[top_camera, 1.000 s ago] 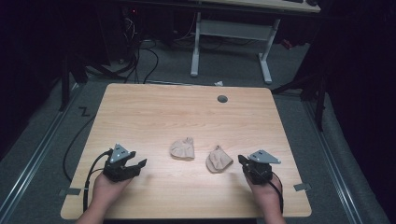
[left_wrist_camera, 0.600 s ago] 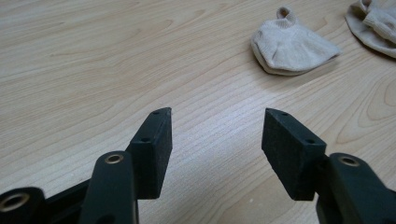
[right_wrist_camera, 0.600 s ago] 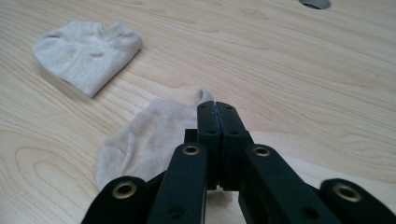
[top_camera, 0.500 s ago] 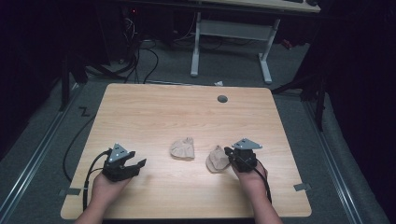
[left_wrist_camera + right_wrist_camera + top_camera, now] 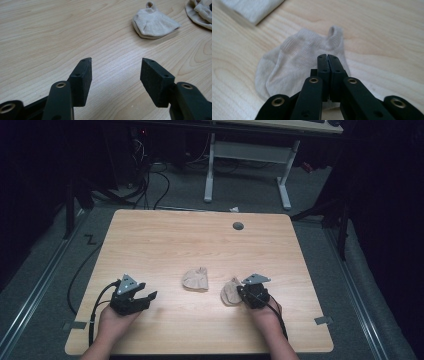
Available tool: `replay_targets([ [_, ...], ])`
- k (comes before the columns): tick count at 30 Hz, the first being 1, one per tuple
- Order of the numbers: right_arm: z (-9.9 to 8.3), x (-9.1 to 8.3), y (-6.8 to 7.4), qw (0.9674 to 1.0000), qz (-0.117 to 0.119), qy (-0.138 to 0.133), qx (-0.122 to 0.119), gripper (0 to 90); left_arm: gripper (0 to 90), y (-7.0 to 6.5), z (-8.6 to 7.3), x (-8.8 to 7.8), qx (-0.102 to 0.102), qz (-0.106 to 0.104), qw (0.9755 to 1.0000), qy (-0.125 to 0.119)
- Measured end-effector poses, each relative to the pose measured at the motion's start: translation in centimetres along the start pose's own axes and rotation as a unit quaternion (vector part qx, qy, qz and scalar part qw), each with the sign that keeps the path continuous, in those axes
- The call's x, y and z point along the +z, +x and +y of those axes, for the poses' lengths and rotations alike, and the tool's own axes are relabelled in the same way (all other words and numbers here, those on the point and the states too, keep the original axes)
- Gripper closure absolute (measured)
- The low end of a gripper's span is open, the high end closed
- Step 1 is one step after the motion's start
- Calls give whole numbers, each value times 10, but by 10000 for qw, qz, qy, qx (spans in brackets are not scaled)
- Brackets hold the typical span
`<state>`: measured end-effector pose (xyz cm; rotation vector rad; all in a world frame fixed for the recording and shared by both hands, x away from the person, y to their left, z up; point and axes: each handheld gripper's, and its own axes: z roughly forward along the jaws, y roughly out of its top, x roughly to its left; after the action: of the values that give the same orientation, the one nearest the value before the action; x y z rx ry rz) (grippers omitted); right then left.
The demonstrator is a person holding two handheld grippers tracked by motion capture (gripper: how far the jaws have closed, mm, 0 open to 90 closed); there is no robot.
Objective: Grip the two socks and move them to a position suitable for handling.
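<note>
A light wooden table (image 5: 200, 235) bears two beige ankle socks. The left gripper (image 5: 145, 297), jaws spread wide, rests apart from the left sock (image 5: 195, 280). The right gripper (image 5: 328, 57), jaws pressed together, sits over the right sock (image 5: 294, 65); whether it pinches fabric is unclear.

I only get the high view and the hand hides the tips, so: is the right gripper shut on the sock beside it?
Observer: The right gripper has its jaws pressed shut over the right sock; no fabric shows between them.
Operator: Where's its pull tab?
Observer: The tab points away, beyond the tips.
Operator: And the left gripper?
Observer: The left gripper is open, with bare table between its pads.
</note>
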<state>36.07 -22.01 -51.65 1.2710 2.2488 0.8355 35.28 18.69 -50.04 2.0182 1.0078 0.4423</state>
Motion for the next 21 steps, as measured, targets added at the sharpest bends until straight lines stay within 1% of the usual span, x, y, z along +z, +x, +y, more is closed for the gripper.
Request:
replay_targets([
  [1, -2, 1, 2, 10000, 20, 27, -14, 890, 431, 0, 0, 0, 0, -4, 10000, -2],
  [4, -9, -4, 8, 9999, 84, -53, -27, 887, 431, -1, 0, 2, 19, -16, 10000, 21],
  [5, -9, -4, 8, 9999, 84, -53, -27, 887, 431, -1, 0, 2, 19, -16, 10000, 21],
  [6, -13, -7, 12, 9999, 113, -98, -37, 884, 431, -1, 0, 2, 28, -27, 10000, 46],
  [7, -13, -7, 12, 9999, 113, -98, -37, 884, 431, -1, 0, 2, 28, -27, 10000, 46],
  [8, -17, -10, 17, 9998, 151, -127, -55, 880, 431, -2, 0, 2, 44, -35, 10000, 38],
  [9, -17, -10, 17, 9998, 151, -127, -55, 880, 431, -2, 0, 2, 44, -35, 10000, 38],
  [10, -20, -13, 23, 9996, 192, -153, -115, 876, 431, -2, 1, 2, 64, -46, 10000, 21],
  [11, -20, -13, 23, 9996, 192, -153, -115, 876, 431, -2, 1, 2, 64, -46, 10000, 21],
  [12, -22, -16, 30, 9995, 229, -157, -122, 872, 431, -2, 1, 1, 59, -52, 10000, 7],
  [14, -25, -19, 37, 9994, 267, -164, -153, 865, 431, -3, 1, 1, 54, -61, 10000, 10],
  [15, -25, -19, 37, 9994, 267, -164, -153, 865, 431, -3, 1, 1, 54, -61, 10000, 10],
  [16, -28, -21, 45, 9990, 344, -188, -195, 859, 431, -3, 1, 1, 50, -70, 10000, 11],
  [17, -28, -21, 45, 9990, 344, -188, -195, 859, 432, -3, 1, 1, 50, -70, 10000, 11],
  [19, -30, -23, 53, 9985, 390, -220, -303, 853, 432, -5, 1, 1, 57, -91, 9999, 6],
  [20, -31, -25, 61, 9979, 496, -240, -347, 849, 432, -8, 2, 1, 83, -92, 9999, -4],
  [21, -31, -25, 61, 9979, 496, -240, -347, 849, 432, -8, 2, 1, 83, -92, 9999, -4],
])
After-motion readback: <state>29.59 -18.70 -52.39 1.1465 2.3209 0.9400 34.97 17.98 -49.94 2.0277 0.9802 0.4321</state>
